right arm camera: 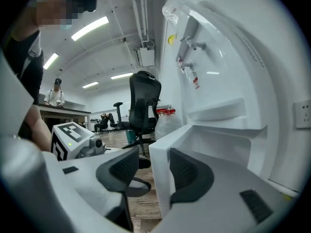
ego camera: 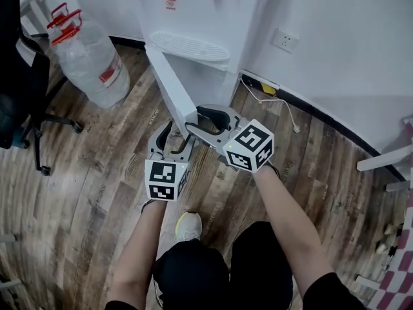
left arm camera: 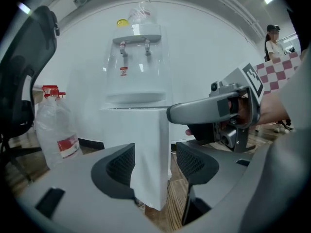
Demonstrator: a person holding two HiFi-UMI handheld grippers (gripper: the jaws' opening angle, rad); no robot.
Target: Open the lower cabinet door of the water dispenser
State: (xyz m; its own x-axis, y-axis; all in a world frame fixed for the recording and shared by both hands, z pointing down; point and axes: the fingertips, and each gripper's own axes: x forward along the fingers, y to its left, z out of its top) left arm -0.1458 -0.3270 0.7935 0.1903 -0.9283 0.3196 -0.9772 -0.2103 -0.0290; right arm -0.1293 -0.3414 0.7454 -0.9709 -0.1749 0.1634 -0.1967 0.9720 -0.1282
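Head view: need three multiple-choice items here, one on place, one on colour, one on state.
1. Where is the clear plastic water jug with the red handle?
A. On top of the dispenser
B. On the wood floor, left of the white water dispenser
C. On a table

2. What colour is the dispenser's lower cabinet door?
A. Black
B. Red
C. White

3. What state is that door in?
A. Shut flush
B. Taken off, lying flat
C. Swung open toward the person

Answers:
1 B: the jug stands on the floor beside the dispenser.
2 C: the panel matches the white body.
3 C: its free edge juts out from the body.
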